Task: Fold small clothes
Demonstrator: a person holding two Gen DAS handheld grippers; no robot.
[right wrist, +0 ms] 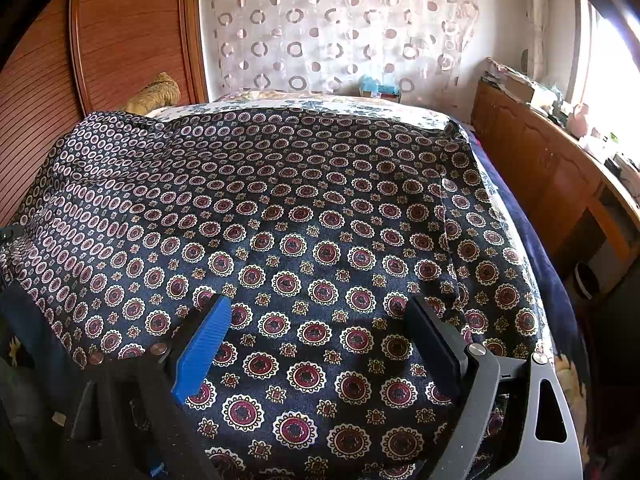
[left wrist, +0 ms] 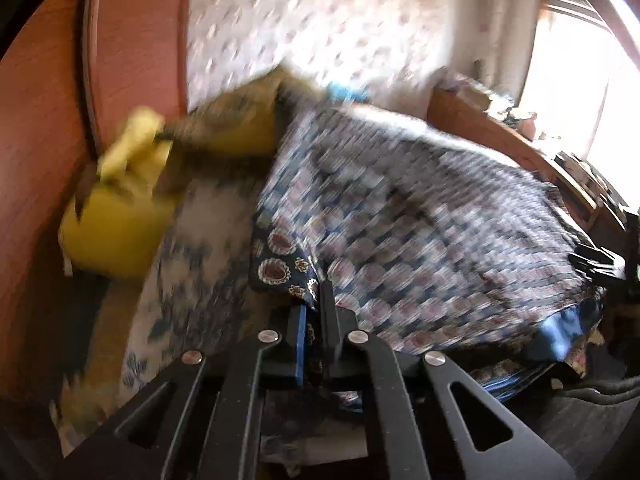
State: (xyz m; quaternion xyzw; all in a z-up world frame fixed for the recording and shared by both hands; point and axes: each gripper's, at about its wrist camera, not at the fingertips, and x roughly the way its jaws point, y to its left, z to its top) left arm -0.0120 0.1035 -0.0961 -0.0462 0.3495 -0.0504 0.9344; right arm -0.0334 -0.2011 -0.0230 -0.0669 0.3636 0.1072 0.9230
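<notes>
Left gripper (left wrist: 316, 312): I read the jaws as pinched together on a corner of the patterned garment (left wrist: 420, 216), the cloth edge caught between the blue pad and the black finger. The view is heavily motion-blurred, so the bite depth is unclear to me.

Right gripper (right wrist: 320, 340): jaws spread wide, holding nothing, poised just above the garment (right wrist: 304, 208), which lies spread flat over most of the bed (right wrist: 320, 102). I cannot tell whether the fingertips touch the cloth.

Beyond the garment in the left view: a yellow bag (left wrist: 120, 216) beside the wooden wardrobe (left wrist: 48, 128). Farther off, a circle-print curtain (right wrist: 340, 28), and a wooden sideboard (right wrist: 552, 168) along the right under the window.

Risks, my judgement:
- The fabric looks satiny and slippery; a shallow corner pinch may slide out during a fast swing.
- With only one side gripped, the fold could land skewed or bunch.
- The right jaws, closing blind, might catch the bed cover beneath the garment too.
- The lifted corner could brush the yellow bag.
</notes>
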